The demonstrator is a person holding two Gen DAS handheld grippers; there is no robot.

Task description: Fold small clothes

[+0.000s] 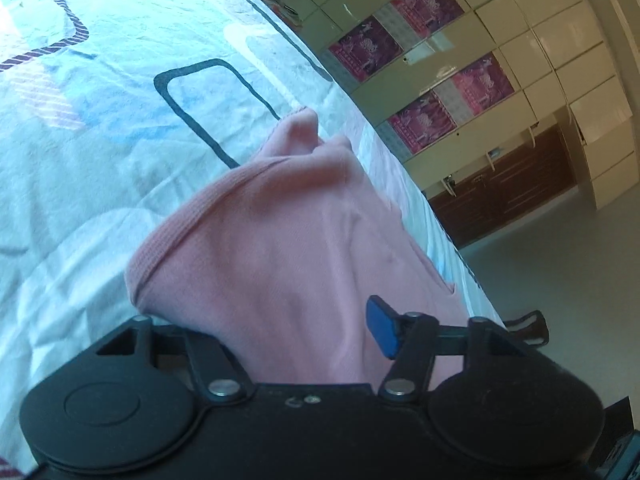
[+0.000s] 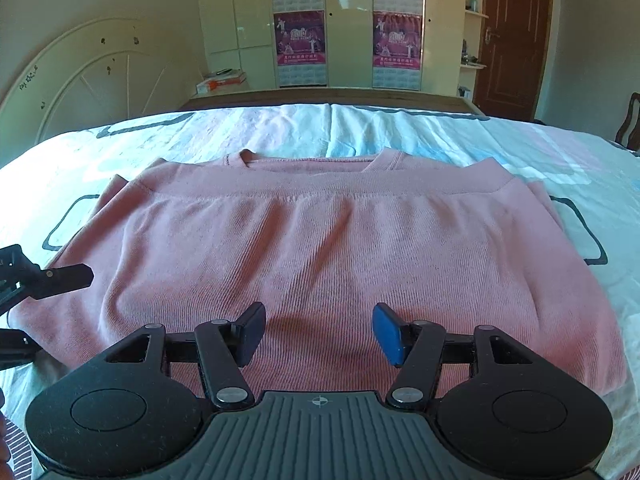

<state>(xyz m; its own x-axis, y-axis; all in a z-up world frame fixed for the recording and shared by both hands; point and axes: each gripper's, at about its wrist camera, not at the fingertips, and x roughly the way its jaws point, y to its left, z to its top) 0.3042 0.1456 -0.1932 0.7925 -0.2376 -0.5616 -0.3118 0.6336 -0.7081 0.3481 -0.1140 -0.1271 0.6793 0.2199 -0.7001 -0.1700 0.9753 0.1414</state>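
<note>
Hovering low over the near hem, the right gripper [image 2: 319,334] has its jaws apart, one black pad and one blue pad [image 2: 387,334], with nothing between them. Sweater [image 2: 320,248]: pink rib knit, lying flat on the bed [image 2: 400,132], lower part folded up so its hem band sits just below the neckline [image 2: 312,162]; a sleeve edge shows at each side. Left gripper [image 2: 44,280]: seen from the right wrist as a black finger at the sweater's left edge, over the fabric there. From its own camera the left gripper [image 1: 300,332] has pink cloth [image 1: 280,248] bunched up between the fingers, covering the left finger; only the blue pad [image 1: 382,326] shows, so whether the jaws are clamped on the cloth cannot be told. Cloth rises in a peak ahead of this gripper, ribbed band on its left edge. Bedcover: white with dark rounded outlines and pale pink and blue patches. Headboard [image 2: 92,80]: cream, arched, left of the bed. Wardrobe [image 2: 344,24]: cream doors with four magenta posters. Door [image 2: 512,36]: brown wood, right of the wardrobe.
</note>
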